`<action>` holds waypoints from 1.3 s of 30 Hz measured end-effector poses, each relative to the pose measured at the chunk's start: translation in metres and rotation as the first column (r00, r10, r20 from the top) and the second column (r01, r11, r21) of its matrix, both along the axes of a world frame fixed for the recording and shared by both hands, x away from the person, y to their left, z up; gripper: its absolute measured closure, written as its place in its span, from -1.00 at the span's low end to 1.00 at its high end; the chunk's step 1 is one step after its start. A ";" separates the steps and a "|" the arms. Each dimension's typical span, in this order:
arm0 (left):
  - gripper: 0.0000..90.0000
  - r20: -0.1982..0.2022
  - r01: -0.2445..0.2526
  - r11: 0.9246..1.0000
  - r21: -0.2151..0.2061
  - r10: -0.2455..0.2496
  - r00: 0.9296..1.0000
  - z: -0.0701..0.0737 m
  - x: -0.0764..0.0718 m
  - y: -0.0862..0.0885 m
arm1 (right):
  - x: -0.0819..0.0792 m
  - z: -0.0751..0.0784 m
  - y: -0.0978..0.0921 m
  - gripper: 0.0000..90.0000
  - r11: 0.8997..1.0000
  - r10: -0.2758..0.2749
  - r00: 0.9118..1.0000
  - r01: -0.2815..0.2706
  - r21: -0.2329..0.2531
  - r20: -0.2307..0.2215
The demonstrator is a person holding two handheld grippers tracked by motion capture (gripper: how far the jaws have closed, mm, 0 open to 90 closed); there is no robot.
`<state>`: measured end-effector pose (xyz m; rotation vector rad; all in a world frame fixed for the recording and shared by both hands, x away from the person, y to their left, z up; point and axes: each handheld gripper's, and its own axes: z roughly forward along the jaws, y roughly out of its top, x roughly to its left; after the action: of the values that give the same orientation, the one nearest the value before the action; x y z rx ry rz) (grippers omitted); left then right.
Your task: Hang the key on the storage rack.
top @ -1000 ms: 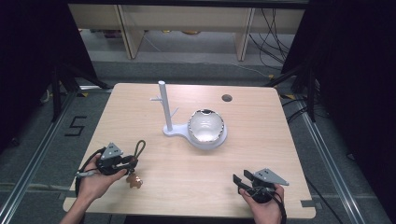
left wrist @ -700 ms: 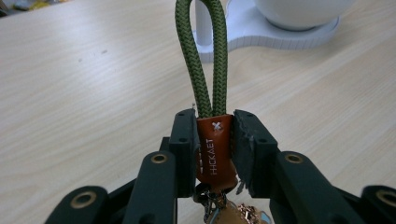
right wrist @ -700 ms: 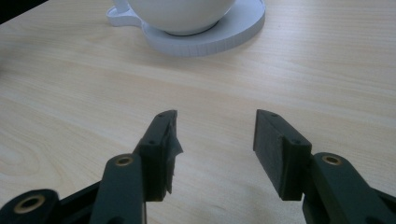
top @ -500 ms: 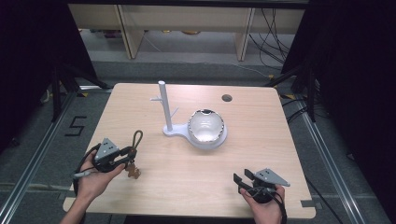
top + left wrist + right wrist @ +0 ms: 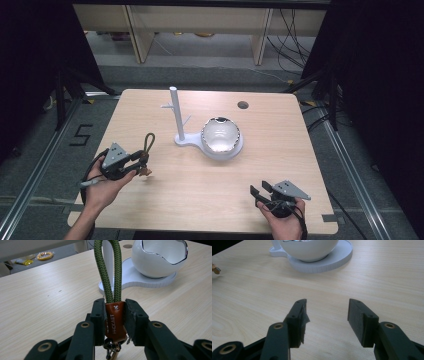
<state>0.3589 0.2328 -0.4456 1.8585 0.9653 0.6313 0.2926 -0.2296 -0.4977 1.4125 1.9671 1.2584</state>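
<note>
The left gripper pinched a keychain by its brown leather tab, jaws pressed against both sides. The green cord loop rose straight up from the jaws, and metal clips hung below them. Ahead of it stood the white stand and bowl. The right gripper was spread apart, holding nothing, low over the table, with the bowl beyond its jaws.

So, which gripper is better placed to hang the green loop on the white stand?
The left. The left gripper is already shut on the brown tab of the green loop, which points up toward the white stand. The right gripper is open, holds nothing and sits near the table's front edge.
</note>
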 end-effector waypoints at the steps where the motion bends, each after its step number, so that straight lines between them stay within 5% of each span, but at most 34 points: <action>1: 0.54 0.001 0.002 1.000 0.002 -0.002 1.000 0.001 0.000 0.000 | 0.000 0.000 0.000 0.11 1.000 0.000 1.000 0.000 0.000 -0.001; 4: 0.54 0.003 0.005 1.000 0.000 -0.005 1.000 0.003 0.002 -0.003 | 0.001 -0.001 0.000 0.11 1.000 0.007 1.000 -0.007 0.010 0.008; 5: 0.54 0.007 0.010 1.000 0.000 -0.010 1.000 0.003 0.003 -0.003 | -0.002 0.000 0.003 0.11 0.999 -0.020 1.000 0.020 0.036 -0.024; 7: 0.54 0.009 0.010 1.000 -0.005 -0.010 1.000 0.005 0.004 -0.005 | -0.001 0.000 0.001 0.11 1.000 -0.005 1.000 0.005 0.004 -0.003; 37: 0.55 0.033 0.033 0.999 -0.022 -0.033 0.999 0.023 0.024 -0.020 | -0.003 0.003 0.001 0.11 1.000 -0.023 0.999 0.023 0.020 -0.033; 39: 0.55 0.034 0.036 0.999 -0.024 -0.035 0.999 0.023 0.026 -0.020 | -0.001 0.002 -0.002 0.11 1.000 -0.001 1.000 0.001 0.006 -0.007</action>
<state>0.3844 0.2126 -0.4223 1.8336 0.9133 0.6243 0.2918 -0.2311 -0.4954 1.4224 1.9682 1.2617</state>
